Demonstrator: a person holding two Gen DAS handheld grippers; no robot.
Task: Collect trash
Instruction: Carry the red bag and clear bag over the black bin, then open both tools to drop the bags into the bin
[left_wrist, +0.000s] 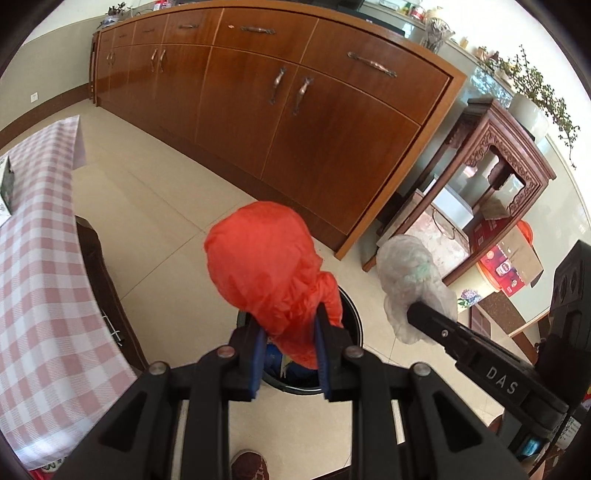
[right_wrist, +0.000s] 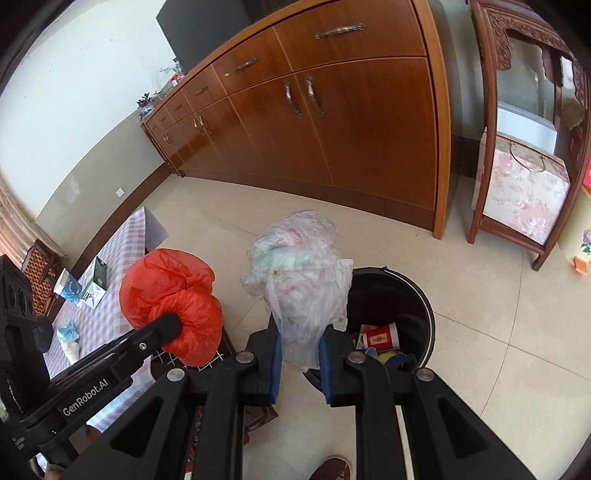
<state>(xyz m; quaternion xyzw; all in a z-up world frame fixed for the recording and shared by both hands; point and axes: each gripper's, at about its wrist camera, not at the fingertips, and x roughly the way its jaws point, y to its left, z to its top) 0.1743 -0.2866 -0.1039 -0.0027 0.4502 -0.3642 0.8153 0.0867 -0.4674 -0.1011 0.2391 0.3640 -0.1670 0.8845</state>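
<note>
My left gripper (left_wrist: 291, 334) is shut on a crumpled red plastic bag (left_wrist: 266, 266), which bulges up above the fingers; from the right wrist it shows as the red plastic bag (right_wrist: 170, 299) at the left. My right gripper (right_wrist: 299, 349) is shut on a crumpled clear plastic bag (right_wrist: 303, 266), also visible as the clear plastic bag (left_wrist: 410, 277) on the right of the left wrist view. A round black trash bin (right_wrist: 417, 295) stands on the floor just right of the right gripper, holding a red paper cup (right_wrist: 380, 336) and other rubbish. The bin (left_wrist: 354, 314) lies directly under the left gripper.
A long wooden sideboard (left_wrist: 295, 110) runs along the far wall. A carved wooden stand (right_wrist: 517, 166) with boxes sits to its right. A table with a pink checked cloth (left_wrist: 40, 280) is at the left, bearing a paper cup (right_wrist: 68, 286) and a carton (right_wrist: 94, 282). A shoe (left_wrist: 249, 463) shows below.
</note>
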